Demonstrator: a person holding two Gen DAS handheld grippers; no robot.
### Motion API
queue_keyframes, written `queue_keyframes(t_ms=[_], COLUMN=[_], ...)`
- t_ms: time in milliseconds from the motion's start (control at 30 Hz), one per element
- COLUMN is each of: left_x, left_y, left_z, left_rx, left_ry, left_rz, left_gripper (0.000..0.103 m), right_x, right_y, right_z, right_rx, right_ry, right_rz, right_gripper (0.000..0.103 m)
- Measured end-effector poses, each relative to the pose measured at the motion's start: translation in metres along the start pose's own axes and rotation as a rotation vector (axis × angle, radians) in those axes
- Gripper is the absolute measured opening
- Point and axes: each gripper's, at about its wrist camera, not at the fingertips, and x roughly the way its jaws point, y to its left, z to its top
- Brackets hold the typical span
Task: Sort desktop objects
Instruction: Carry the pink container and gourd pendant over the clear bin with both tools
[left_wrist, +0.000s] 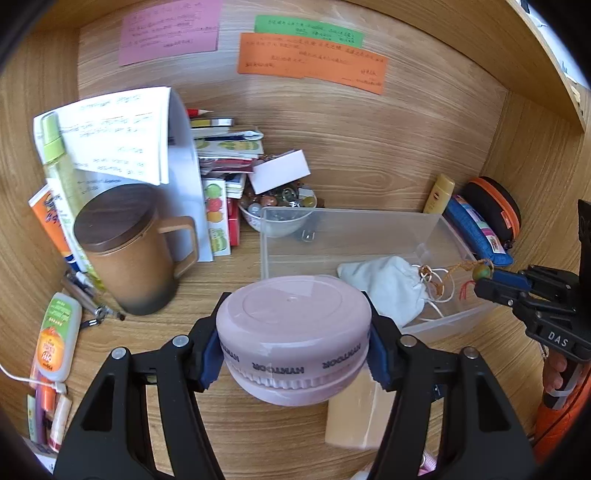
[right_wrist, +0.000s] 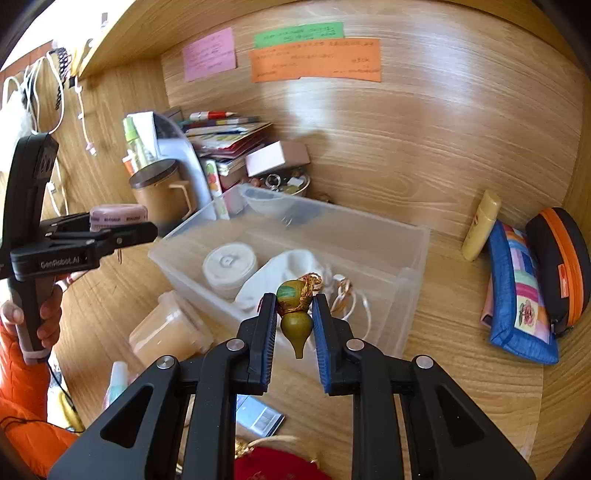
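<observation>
Holding two things above the clear box (right_wrist: 373, 236).

Left gripper (left_wrist: 295, 354) squeezing a round pink jar (left_wrist: 293, 328) just left of the box; right gripper (right_wrist: 295, 325) pinching a little green gourd charm (right_wrist: 293, 310) over the box's front edge, near the white pouch (right_wrist: 280, 273) inside.

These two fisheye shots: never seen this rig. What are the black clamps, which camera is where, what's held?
No robot arm here: a person holds a handheld two-finger gripper in each hand, and each carries a fisheye camera looking along its fingers. The left wrist view shows the left gripper clamped on a pink round HYNKTOOR container. The right wrist view shows the right gripper shut on a small green gourd charm with a braided cord. Both are held above a wooden desk. On it stand a clear plastic bin holding a white cloth pouch and a white round tub, and a brown lidded mug.
</observation>
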Motion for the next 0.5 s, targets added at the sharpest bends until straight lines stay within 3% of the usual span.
queue_keyframes(t_ms=[500], left_x=[0.037], left_y=[-0.019], left_z=[0.017], left_rx=[0.054], left_ry=[0.063], left_rz=[-0.036], left_gripper=[0.063], right_x=[0.030], right_y=[-0.024], right_z=[0.009], right_rx=[0.055], right_ry=[0.030], right_rz=[0.009], right_gripper=[0.017])
